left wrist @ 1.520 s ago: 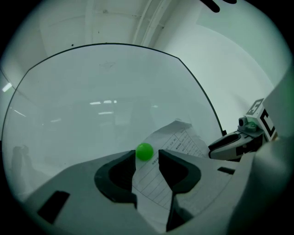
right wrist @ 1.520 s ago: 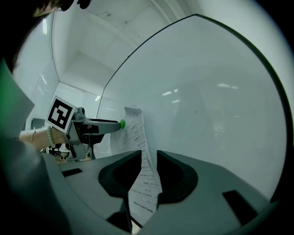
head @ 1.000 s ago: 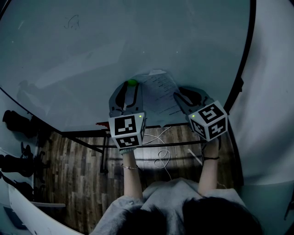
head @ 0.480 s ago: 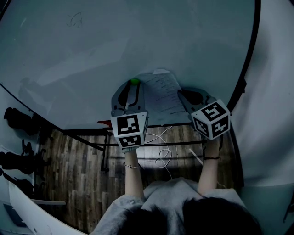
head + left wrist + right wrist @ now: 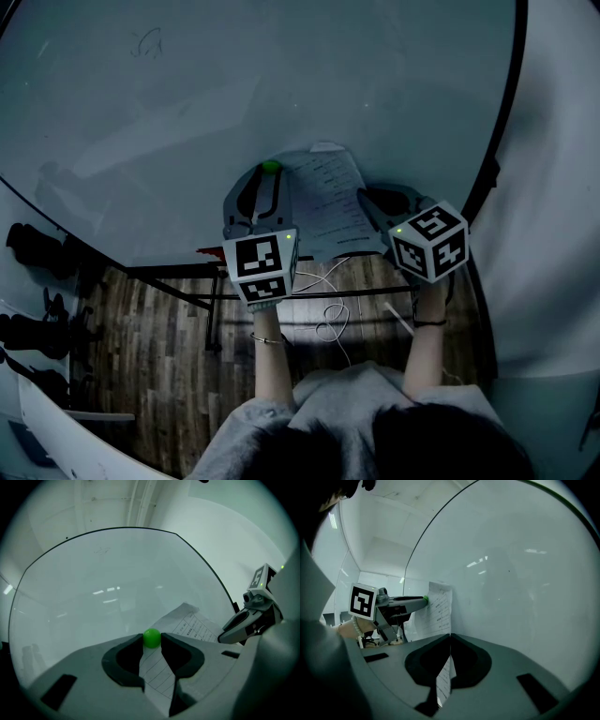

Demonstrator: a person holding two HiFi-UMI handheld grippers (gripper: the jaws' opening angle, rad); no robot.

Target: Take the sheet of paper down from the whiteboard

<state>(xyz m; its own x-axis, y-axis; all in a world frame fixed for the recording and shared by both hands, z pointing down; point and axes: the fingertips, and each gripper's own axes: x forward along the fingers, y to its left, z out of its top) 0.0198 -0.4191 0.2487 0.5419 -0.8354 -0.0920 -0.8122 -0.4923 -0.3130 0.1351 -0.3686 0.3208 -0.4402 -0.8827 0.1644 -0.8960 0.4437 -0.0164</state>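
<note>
At the centre of the head view, a sheet of paper (image 5: 328, 192) with printed lines lies against the big pale whiteboard (image 5: 234, 94), which fills the upper part of the frame inside a thin black frame (image 5: 502, 122). Just left of the sheet's upper edge sits a small green magnet (image 5: 271, 168), and the left gripper (image 5: 269, 176) reaches up to it from below. In the left gripper view the magnet stands right between the two jaw tips, both touching its sides. The jaws have just been closing and are now clenched on the magnet, with the paper showing behind and below them. On the right side of the sheet the right gripper (image 5: 364, 196) comes in from the lower right. Its own view shows the jaws pressed together with the edge of the paper pinched in the slit between them, a strip of the sheet hanging down below the tips. That view also shows the rest of the sheet against the board at middle left. A faint scribble (image 5: 147, 42) marks the board at the upper left. Below the board, in the lower half of the head view, lie the wooden floor (image 5: 159, 347) and some white cables (image 5: 328, 323).
</note>
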